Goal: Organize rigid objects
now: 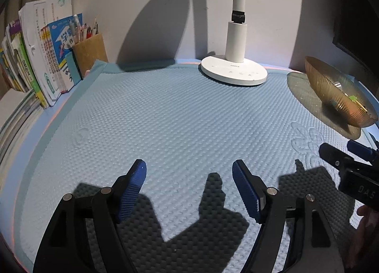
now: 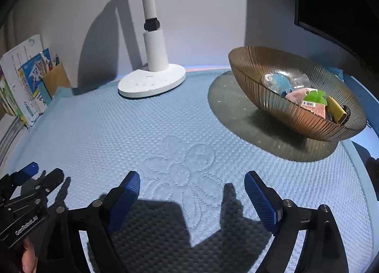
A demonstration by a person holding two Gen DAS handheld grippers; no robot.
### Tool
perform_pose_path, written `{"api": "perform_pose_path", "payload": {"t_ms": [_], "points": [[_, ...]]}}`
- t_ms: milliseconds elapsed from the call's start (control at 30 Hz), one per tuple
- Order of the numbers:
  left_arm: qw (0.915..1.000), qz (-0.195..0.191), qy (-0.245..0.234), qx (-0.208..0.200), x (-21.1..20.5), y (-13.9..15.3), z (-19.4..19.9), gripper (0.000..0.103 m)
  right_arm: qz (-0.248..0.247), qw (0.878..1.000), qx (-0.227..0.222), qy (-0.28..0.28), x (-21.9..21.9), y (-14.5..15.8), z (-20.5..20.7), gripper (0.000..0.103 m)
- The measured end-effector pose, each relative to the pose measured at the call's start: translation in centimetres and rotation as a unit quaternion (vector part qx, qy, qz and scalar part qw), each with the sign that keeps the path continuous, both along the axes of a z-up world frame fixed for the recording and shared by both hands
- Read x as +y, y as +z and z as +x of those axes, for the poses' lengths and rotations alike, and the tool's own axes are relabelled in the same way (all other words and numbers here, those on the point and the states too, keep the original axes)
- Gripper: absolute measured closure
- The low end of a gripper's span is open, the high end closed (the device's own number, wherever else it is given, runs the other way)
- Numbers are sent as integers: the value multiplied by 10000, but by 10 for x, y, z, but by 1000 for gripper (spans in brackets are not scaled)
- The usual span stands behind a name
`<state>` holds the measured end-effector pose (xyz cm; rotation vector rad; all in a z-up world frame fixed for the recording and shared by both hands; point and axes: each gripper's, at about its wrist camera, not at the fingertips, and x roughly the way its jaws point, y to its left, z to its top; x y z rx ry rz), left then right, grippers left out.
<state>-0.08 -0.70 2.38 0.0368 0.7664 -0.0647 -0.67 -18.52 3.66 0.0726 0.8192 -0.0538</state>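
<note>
Left wrist view: the left gripper (image 1: 189, 190) is held low over the blue textured mat (image 1: 177, 119), tilted slightly downward, its blue-padded fingers (image 1: 132, 190) spread wide with nothing between them. The white desk lamp base (image 1: 234, 71) is seen ahead of it, the books (image 1: 42, 55) and a brown pencil holder (image 1: 91, 51) ahead to its left, and the ribbed amber bowl (image 1: 331, 90) ahead to its right. The right gripper (image 2: 191, 202) is likewise held low and level over the mat's stitched flower (image 2: 182, 171), its fingers spread apart and empty. The small rigid objects, among them a yellow piece (image 2: 336, 109) and a green piece (image 2: 316, 96), are seen lying inside the bowl, well ahead and to the right of this gripper. The two grippers are held side by side, apart.
</note>
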Motion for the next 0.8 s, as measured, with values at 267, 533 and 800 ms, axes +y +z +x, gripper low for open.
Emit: {"api": "perform_pose_path", "payload": {"t_ms": [267,533,800], "points": [[9997,-181,-139,107,1,-1,1,21,-252,9996,-84,73,8,1,-1,14],[9999,-110,-51,79,1,-1,0,21,-266,9996,-59,112,7,-1,1,14],[9997,-231,-37,-19,6,2,-1,21,-302,9994,-50,132,8,-1,1,14]]}}
